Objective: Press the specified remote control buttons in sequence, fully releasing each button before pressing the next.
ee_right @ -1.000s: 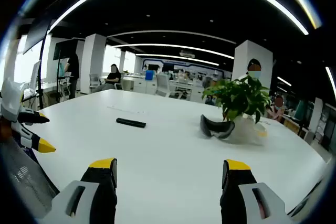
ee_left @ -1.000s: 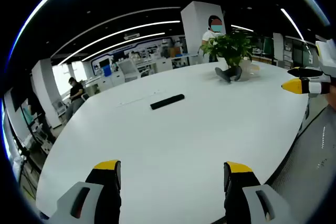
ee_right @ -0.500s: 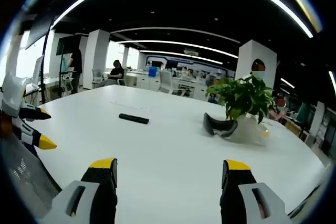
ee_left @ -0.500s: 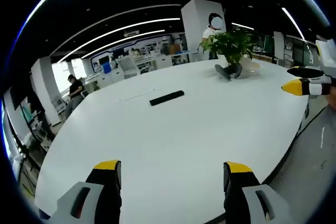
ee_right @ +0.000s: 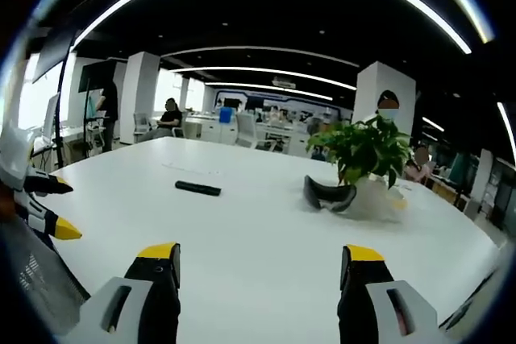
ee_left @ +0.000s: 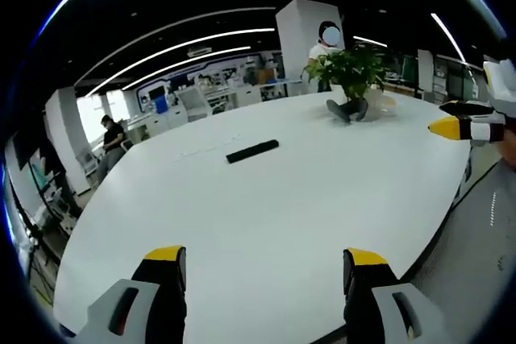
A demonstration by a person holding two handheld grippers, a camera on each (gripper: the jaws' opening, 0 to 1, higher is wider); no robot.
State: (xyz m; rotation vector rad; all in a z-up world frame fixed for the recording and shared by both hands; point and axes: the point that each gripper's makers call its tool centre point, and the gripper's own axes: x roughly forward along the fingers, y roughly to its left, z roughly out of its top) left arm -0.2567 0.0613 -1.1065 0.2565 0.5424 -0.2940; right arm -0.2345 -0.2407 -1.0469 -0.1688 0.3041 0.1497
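Big white surface (ee_left: 266, 215) w/ rounded edges, bare over most of its top, in an open-plan office: dark ceiling w/ long curved light strips (ee_right: 266, 50), white pillars (ee_left: 300, 38), desks and chairs in the bkgd, bright windows on one side. A few people are seated or standing far off at the desks beyond the surface (ee_right: 242, 231).

Remote control (ee_left: 252, 151): slim, black, bar-shaped, lying flat on the surface, roughly mid-surface toward the far edge, well apart from both claws. Too small to make out any buttons. In the right gripper view the remote control (ee_right: 198, 188) sits left of centre, long axis roughly across the view.

Near the far-right edge of the surface: potted green plant (ee_left: 351, 70) w/ a dark curved item (ee_left: 348, 110) at its base, what it is cannot be told. Same plant (ee_right: 367, 149) and dark curved item (ee_right: 326, 196) in the right gripper view, w/ a pale blurred thing just beside them.

Left claw (ee_left: 266, 267): jaws wide apart, yellow tips, nothing between them, over the near edge of the surface. It also shows at the left rim of the right gripper view (ee_right: 50, 207), jaws apart there too.

Right claw (ee_right: 254, 263): jaws wide apart, yellow tips, holding nothing, over the near edge. It also comes in at the right of the left gripper view (ee_left: 459, 118), tips parted, off the surface's right edge.
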